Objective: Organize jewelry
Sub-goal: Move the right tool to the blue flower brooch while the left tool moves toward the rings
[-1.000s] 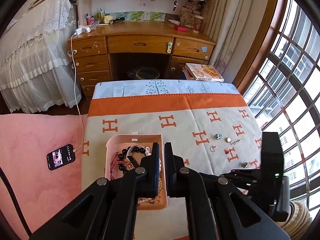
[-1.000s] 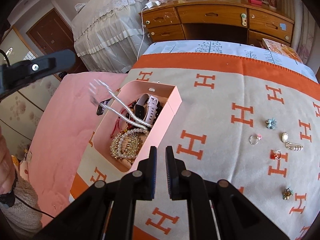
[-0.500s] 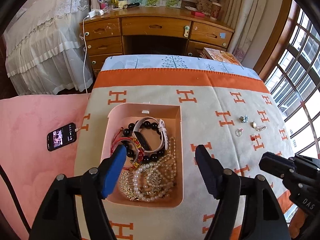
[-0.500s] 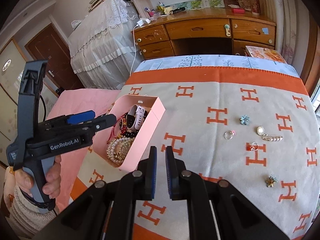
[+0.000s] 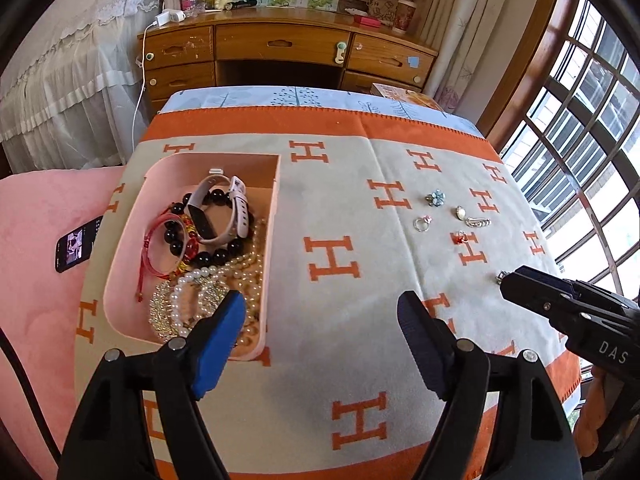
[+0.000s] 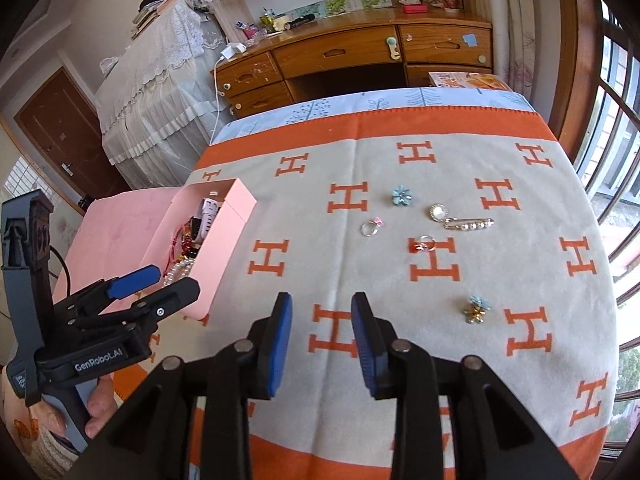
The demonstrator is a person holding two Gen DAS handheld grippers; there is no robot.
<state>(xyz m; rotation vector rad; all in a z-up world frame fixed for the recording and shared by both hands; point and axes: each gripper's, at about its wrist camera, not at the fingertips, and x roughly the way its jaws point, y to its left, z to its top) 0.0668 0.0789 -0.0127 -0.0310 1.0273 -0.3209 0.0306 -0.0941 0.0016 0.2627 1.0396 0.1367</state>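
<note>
Six small pieces [image 6: 434,213] lie loose on the blanket [image 6: 520,280], well apart from the pink box [image 5: 272,240] already holding bracelets, probably awaiting sorting. Both claws are opening and grip nothing: left gripper [image 5: 320,332] wide beside the box, right gripper [image 6: 321,328] narrower. Behind stands a wooden desk [image 5: 280,44].

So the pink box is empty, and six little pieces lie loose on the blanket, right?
Not quite: the pink box is not empty. The left wrist view shows it holding pearl strands, a black bead bracelet and a watch band. The six little pieces do lie loose on the blanket.
</note>
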